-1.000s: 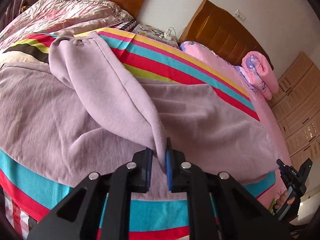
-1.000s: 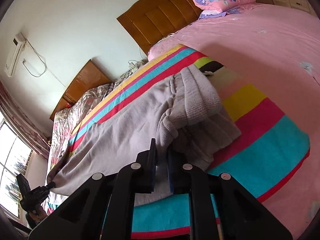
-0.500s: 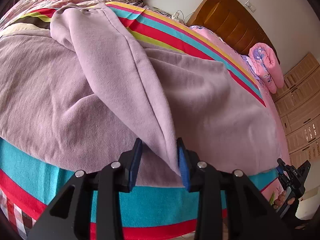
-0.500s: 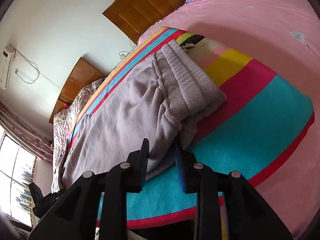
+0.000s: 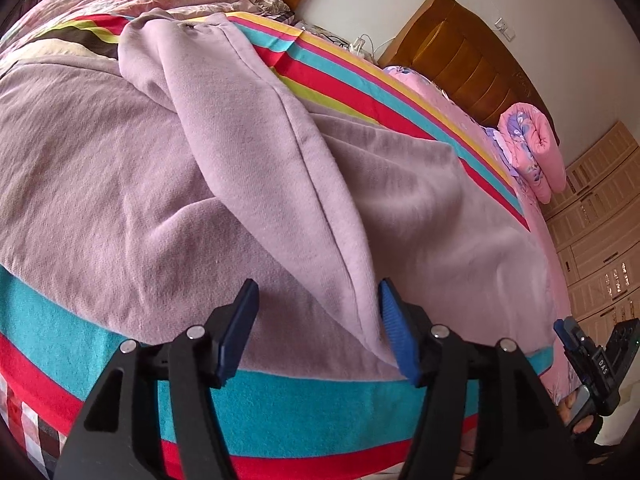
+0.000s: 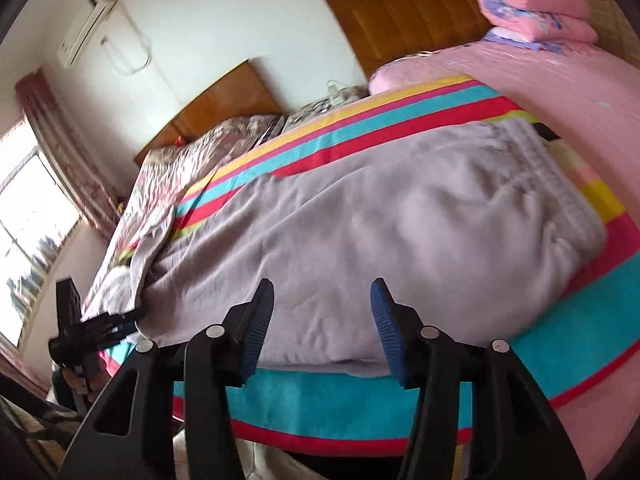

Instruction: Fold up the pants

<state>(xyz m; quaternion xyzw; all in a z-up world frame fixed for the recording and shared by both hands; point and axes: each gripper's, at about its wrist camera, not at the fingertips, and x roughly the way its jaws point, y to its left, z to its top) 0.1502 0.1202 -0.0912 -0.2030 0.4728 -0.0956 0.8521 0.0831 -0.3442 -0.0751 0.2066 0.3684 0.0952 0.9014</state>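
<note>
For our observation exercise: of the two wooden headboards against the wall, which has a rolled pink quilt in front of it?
The taller wooden headboard, behind the pink bedspread; the rolled pink quilt lies there.

The pants (image 5: 120, 184) are soft lilac-grey fleece, spread flat along the bed's striped blanket (image 5: 304, 412); one leg (image 5: 280, 168) lies folded diagonally across the other, and the ribbed, gathered waistband (image 6: 548, 168) bunches at the far end

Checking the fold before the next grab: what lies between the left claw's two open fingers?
In the left wrist view, the left claw stands open, and the folded-over leg of the lilac pants lies between its fingers, resting against the right finger.
</note>
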